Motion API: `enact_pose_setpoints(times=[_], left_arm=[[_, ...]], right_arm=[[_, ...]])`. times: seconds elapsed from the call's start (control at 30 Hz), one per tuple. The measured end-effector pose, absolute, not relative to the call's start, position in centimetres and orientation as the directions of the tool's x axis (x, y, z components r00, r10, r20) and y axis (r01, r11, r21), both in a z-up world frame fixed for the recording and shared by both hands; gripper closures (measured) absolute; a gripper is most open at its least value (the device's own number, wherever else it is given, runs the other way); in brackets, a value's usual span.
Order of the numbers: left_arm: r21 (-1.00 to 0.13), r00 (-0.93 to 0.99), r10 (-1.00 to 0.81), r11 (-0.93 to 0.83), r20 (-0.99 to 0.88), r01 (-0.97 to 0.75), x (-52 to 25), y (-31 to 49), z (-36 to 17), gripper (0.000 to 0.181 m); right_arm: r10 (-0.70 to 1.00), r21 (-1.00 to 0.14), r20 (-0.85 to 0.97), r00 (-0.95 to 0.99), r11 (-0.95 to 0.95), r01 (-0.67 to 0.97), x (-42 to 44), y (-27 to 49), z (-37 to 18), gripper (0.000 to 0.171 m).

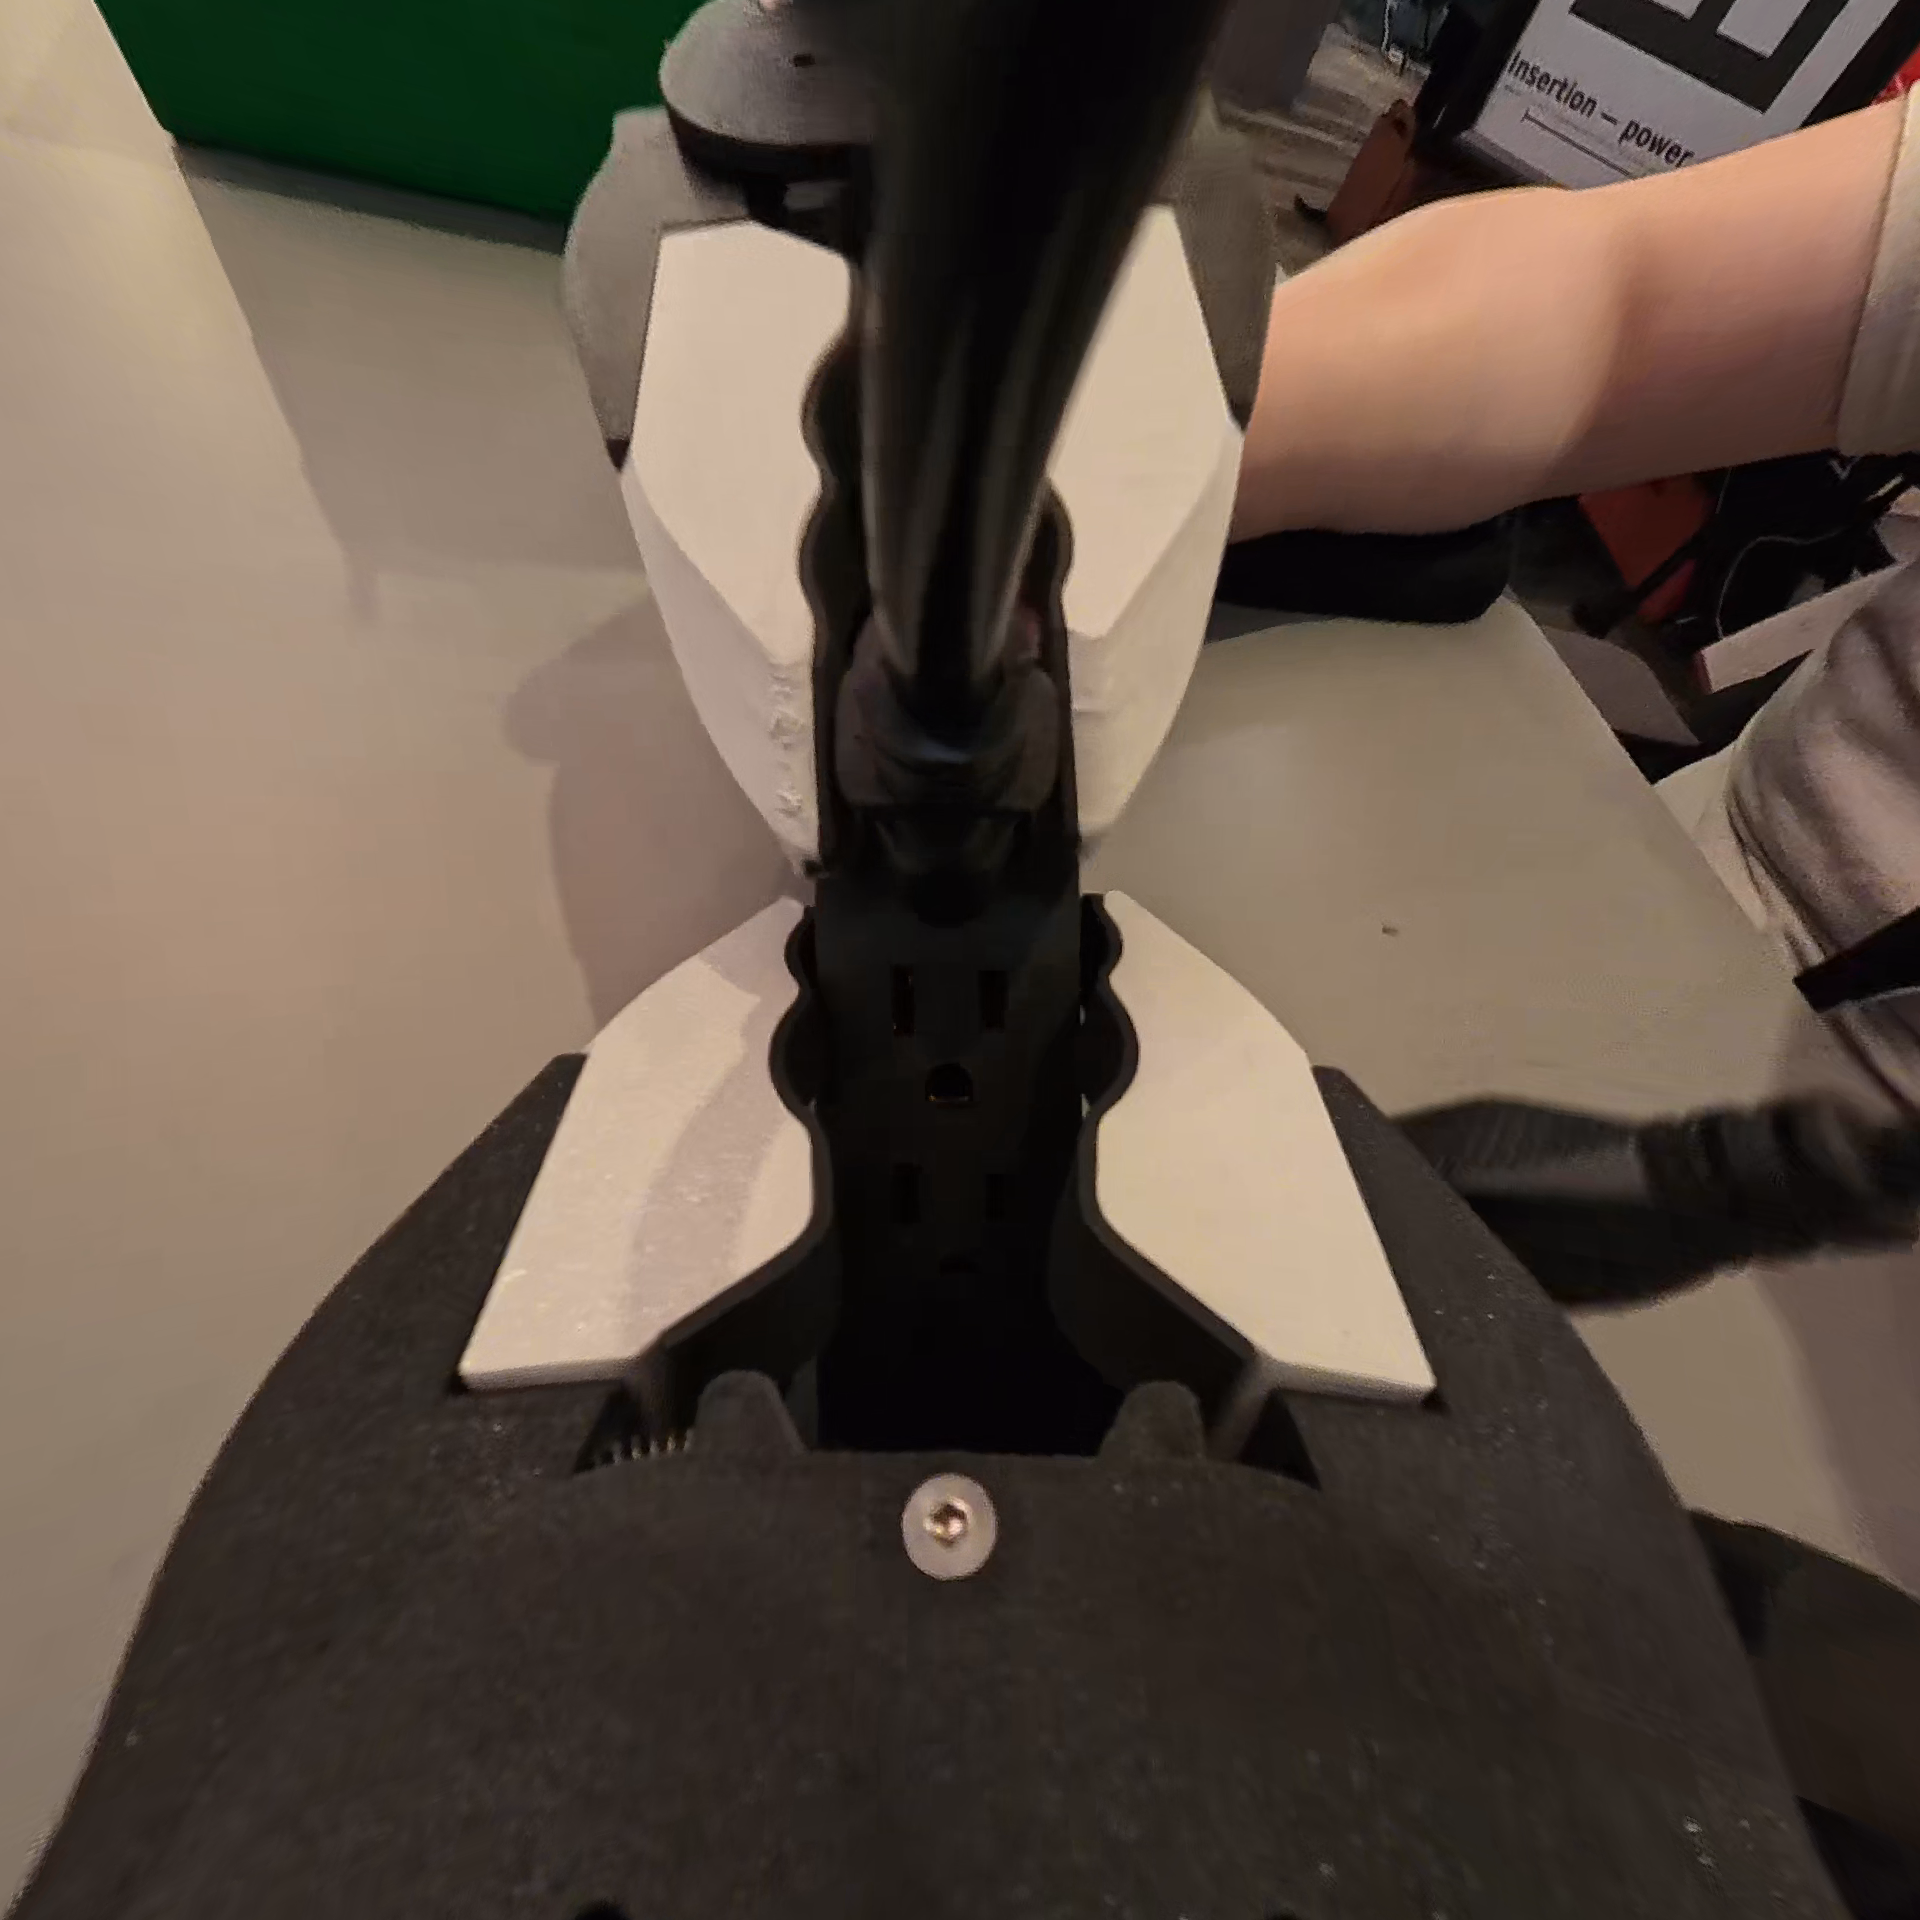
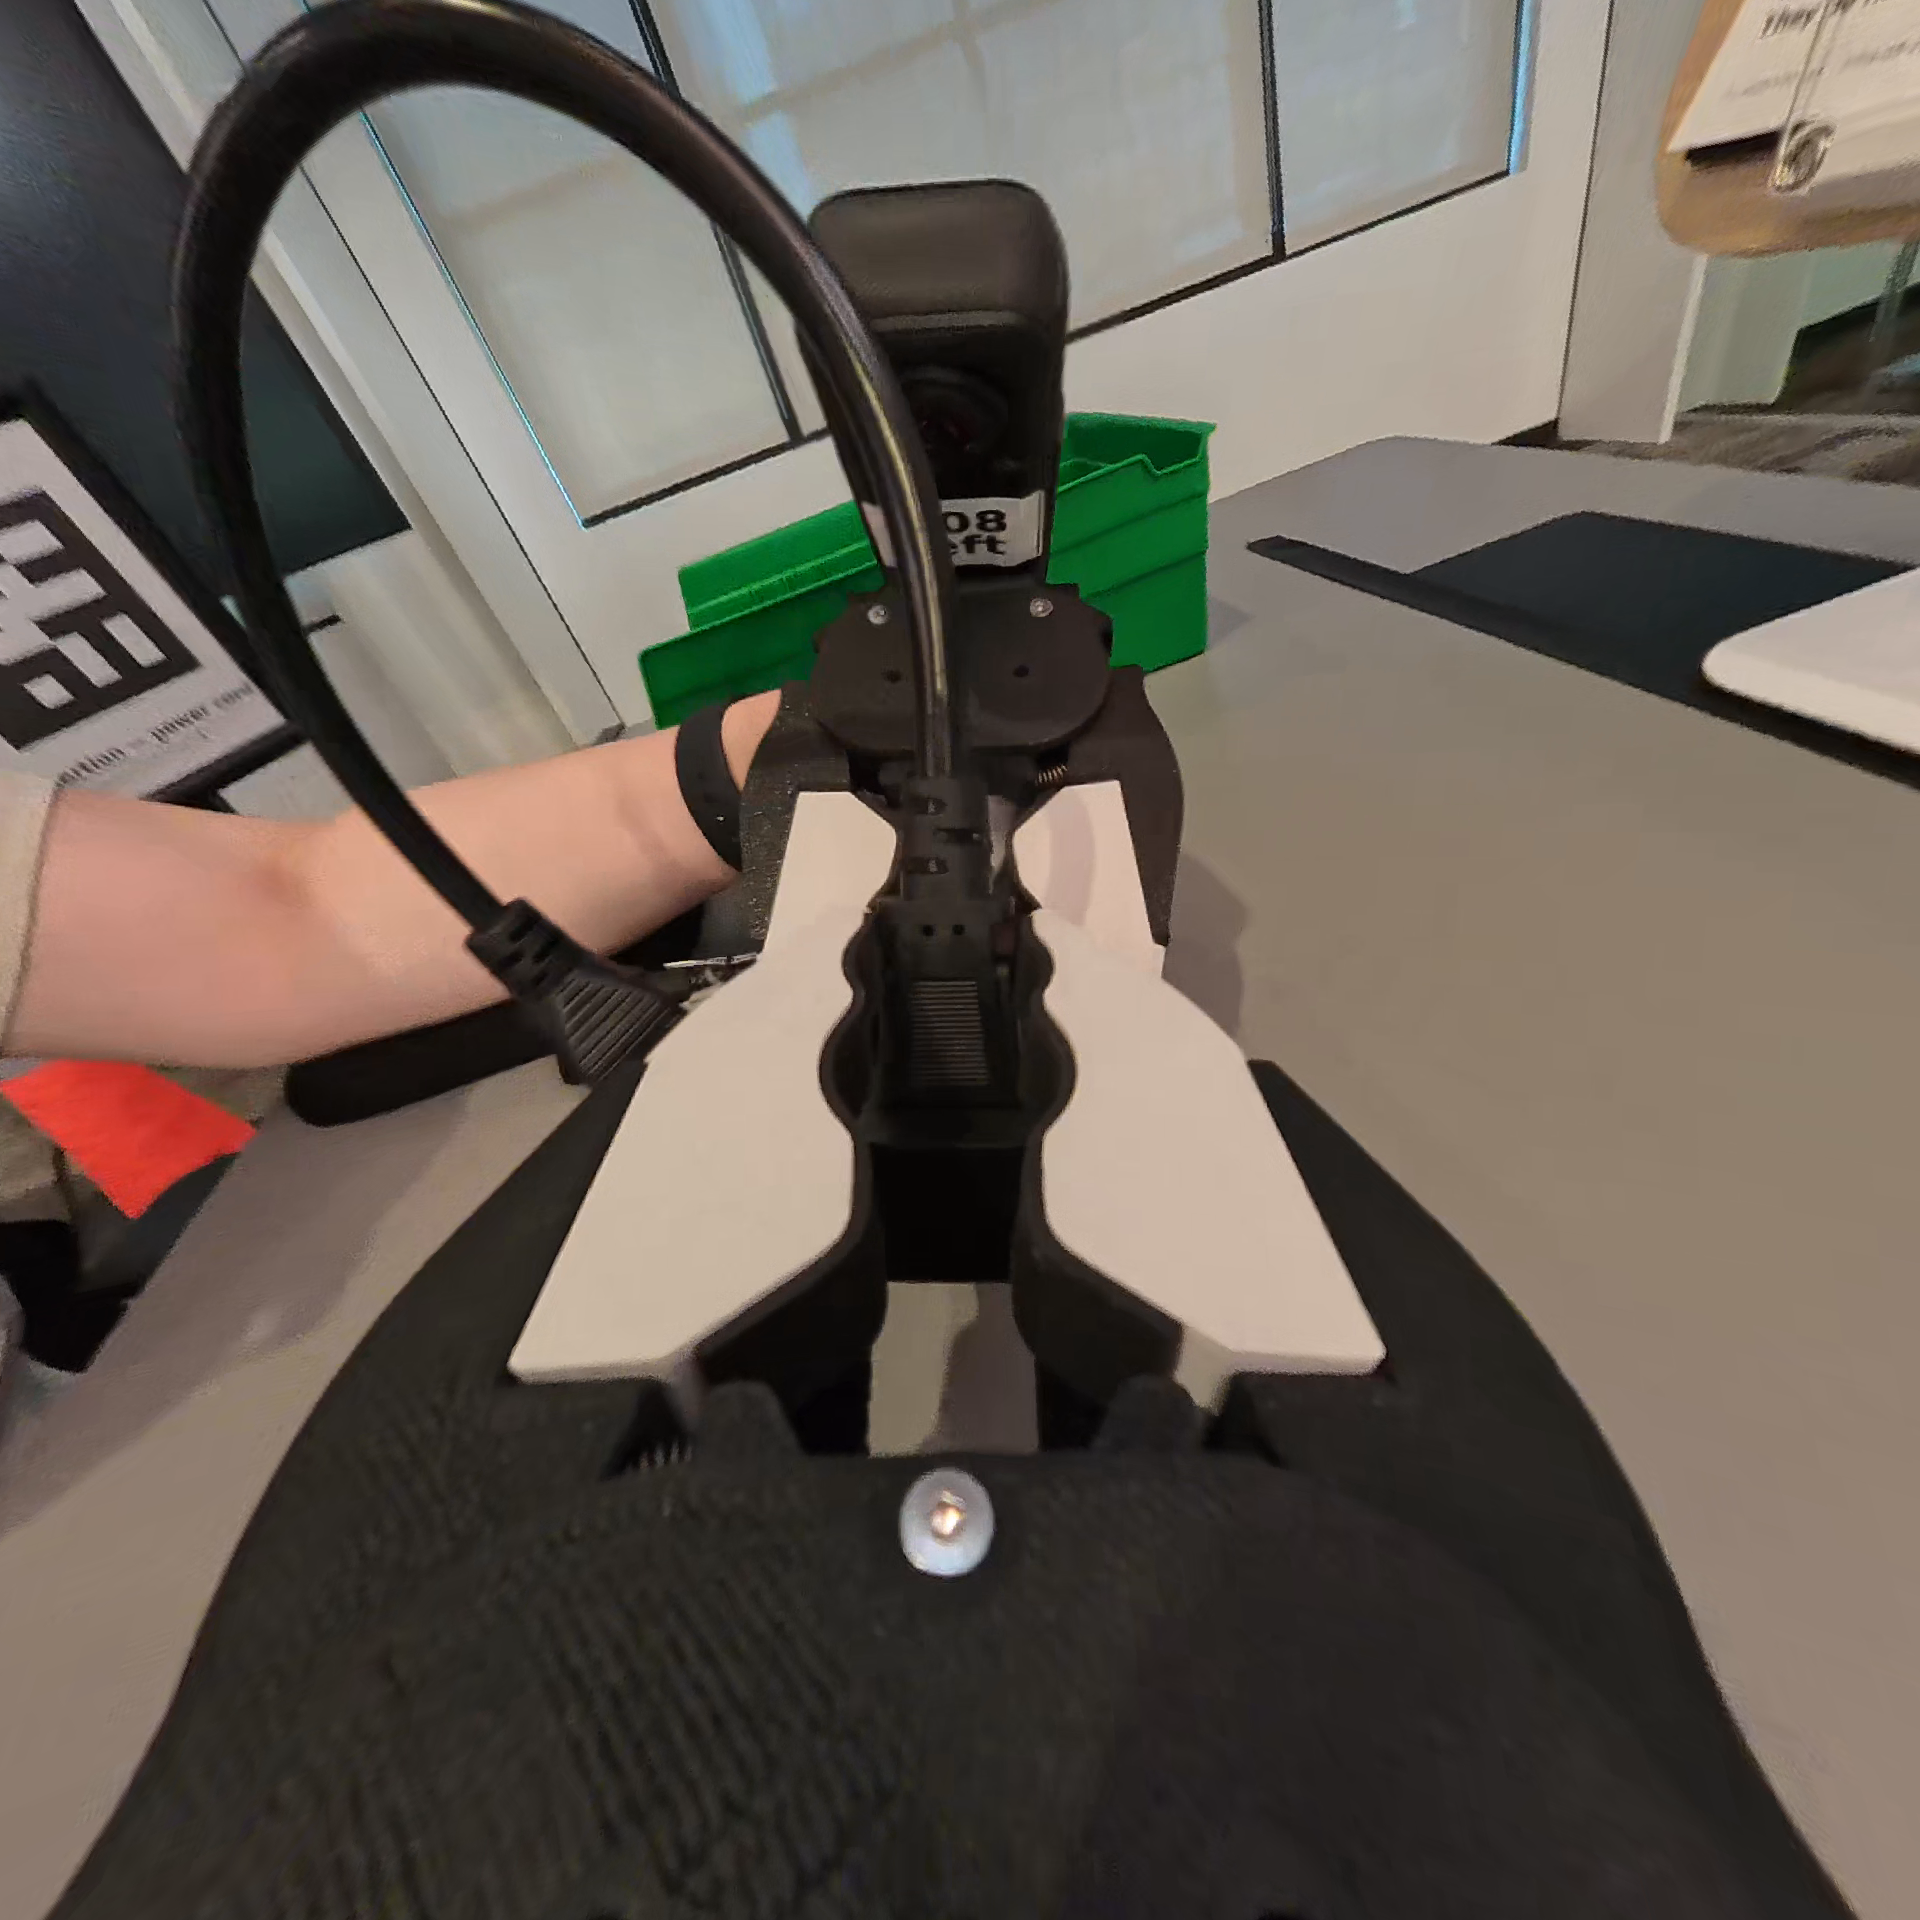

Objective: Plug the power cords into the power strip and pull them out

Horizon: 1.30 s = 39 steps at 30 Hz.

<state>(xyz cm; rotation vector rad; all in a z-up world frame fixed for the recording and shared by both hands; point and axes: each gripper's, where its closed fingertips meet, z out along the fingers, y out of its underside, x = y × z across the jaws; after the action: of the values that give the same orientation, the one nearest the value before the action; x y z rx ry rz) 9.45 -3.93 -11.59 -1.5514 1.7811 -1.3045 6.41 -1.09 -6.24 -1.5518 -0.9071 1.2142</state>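
Observation:
My left gripper [image 1: 945, 914] is shut on a black power strip [image 1: 945, 1091] and holds it between its white fingers; two empty outlets face up. My right gripper [image 1: 940, 842] faces it and is shut on a black plug [image 1: 935, 758] at the strip's far end. Whether the prongs are seated is hidden. In the right wrist view, my right gripper [image 2: 940, 935] clamps the ribbed plug [image 2: 945, 1029]. Its black cable [image 2: 312, 312] arcs up and left to a second connector [image 2: 592, 1003], which also shows in the left wrist view [image 1: 1662, 1174]. The left gripper's fingers [image 2: 1101, 862] stand just beyond.
The grey table [image 1: 260, 727] carries a green bin [image 2: 1122, 540] at the back. A dark mat [image 2: 1610, 592] with a white object [image 2: 1829, 665] lies at the right. A person's forearm [image 2: 364, 904] reaches in from the left. A patterned sign [image 2: 73, 623] stands behind. The gap from one gripper's tips to the other's is roughly 6 centimetres.

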Motion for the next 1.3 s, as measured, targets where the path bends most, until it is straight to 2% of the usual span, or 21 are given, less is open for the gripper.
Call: enact_pose_setpoints(times=[0.17,0.33,0.4,0.8,1.03,1.3], left_arm=[[-0.839,-0.258,-0.934,-0.071,0.246,-0.539,10.3,-4.2,-11.9,0.13],[-0.864,-0.249,-0.934,-0.105,0.256,-0.493,10.9,-4.4,-11.2,0.13],[-0.861,-0.24,-0.92,-0.165,0.31,-0.48,11.4,-4.6,-10.8,0.13],[-0.834,-0.173,-0.946,-0.144,0.274,-0.532,11.9,-3.9,-12.0,0.128],[-0.825,-0.289,-0.821,-0.334,0.492,-0.456,11.4,-4.7,-9.3,0.134],[-0.808,-0.248,-0.839,-0.32,0.484,-0.494,9.5,-3.7,-9.5,0.136]], right_arm=[[0.931,-0.96,-0.267,0.251,-0.28,0.018,6.4,-1.2,-6.4,0.147],[0.915,-0.952,-0.305,0.265,-0.301,-0.053,6.6,-1.1,-5.8,0.149],[0.898,-0.937,-0.35,0.266,-0.334,-0.105,6.9,-0.9,-5.4,0.149],[0.802,-0.86,-0.51,0.311,-0.47,-0.198,7.6,0.6,-6.2,0.149],[0.896,-0.911,-0.405,0.181,-0.379,-0.164,7.2,-0.8,-4.7,0.147],[0.902,-0.915,-0.396,0.174,-0.372,-0.154,7.2,-0.9,-4.9,0.147]])
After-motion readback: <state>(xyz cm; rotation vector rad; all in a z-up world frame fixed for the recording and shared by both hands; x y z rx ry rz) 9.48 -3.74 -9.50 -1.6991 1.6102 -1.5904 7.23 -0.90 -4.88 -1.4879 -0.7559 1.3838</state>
